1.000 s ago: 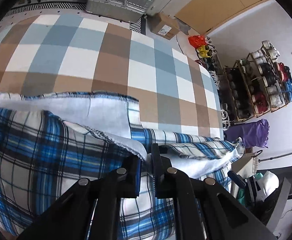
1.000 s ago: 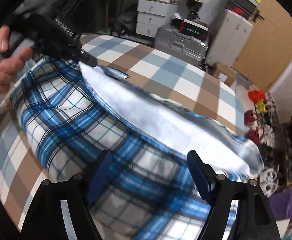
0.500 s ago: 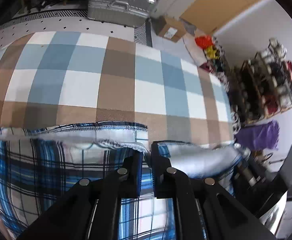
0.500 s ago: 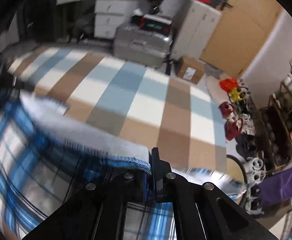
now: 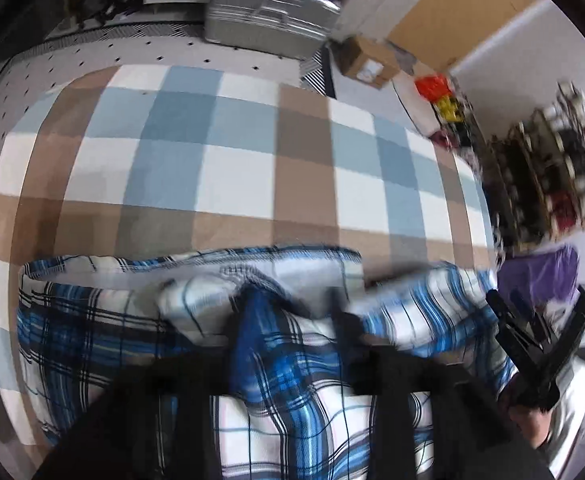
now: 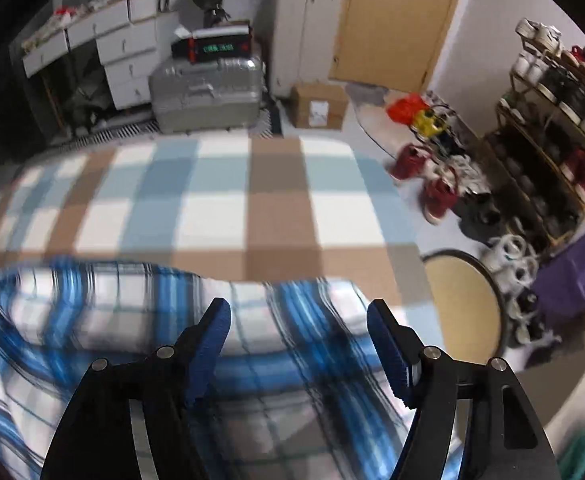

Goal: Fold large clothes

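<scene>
Both grippers just let go: right gripper jaws apart, left gripper blurry but apart. Plaid shirt lies folded on bed. You should flatten edge, then re-grab for next fold.

Both wrist cameras look steeply down, close over the plaid garment on the bed; both catch the silver suitcase beyond.
</scene>
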`<action>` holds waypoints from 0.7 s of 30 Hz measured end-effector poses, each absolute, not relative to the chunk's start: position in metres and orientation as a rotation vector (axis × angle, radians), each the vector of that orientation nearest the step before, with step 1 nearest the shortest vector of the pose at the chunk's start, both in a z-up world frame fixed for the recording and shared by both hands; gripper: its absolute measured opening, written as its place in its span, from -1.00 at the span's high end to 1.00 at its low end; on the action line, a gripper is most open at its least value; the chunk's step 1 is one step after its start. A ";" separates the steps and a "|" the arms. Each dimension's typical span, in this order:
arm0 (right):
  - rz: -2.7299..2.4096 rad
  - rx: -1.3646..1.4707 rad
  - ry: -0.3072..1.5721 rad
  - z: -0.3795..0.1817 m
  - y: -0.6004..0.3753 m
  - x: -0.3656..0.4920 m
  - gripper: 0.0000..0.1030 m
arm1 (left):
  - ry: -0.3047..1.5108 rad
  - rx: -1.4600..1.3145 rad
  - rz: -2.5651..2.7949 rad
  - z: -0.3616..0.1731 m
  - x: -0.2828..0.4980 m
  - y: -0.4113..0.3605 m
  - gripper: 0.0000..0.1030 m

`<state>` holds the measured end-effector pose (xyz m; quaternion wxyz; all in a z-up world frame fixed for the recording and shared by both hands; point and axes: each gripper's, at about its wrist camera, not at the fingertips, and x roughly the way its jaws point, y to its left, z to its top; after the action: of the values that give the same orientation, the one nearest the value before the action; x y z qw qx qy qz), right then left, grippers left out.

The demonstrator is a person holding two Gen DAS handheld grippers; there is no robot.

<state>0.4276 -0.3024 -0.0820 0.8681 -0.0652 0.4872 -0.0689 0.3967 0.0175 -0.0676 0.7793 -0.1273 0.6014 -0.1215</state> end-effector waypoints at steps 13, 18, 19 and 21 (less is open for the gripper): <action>-0.013 0.033 1.155 -0.081 -0.371 0.413 -0.64 | 1.262 0.040 -0.279 -0.057 0.369 0.007 -0.23; -0.021 0.116 1.195 -0.105 -0.381 0.412 -0.61 | 1.346 0.019 -0.215 -0.083 0.351 0.062 -0.23; -0.029 0.116 1.183 -0.104 -0.381 0.410 -0.60 | 1.359 0.013 -0.203 -0.088 0.348 0.071 -0.23; -0.060 0.084 1.164 -0.101 -0.381 0.406 -0.60 | 1.373 -0.018 -0.172 -0.098 0.341 0.094 -0.23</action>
<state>0.4059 -0.3807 -0.1013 0.8341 0.0396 0.5495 -0.0285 0.3409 0.0941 -0.0982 0.7702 -0.0083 0.6328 -0.0794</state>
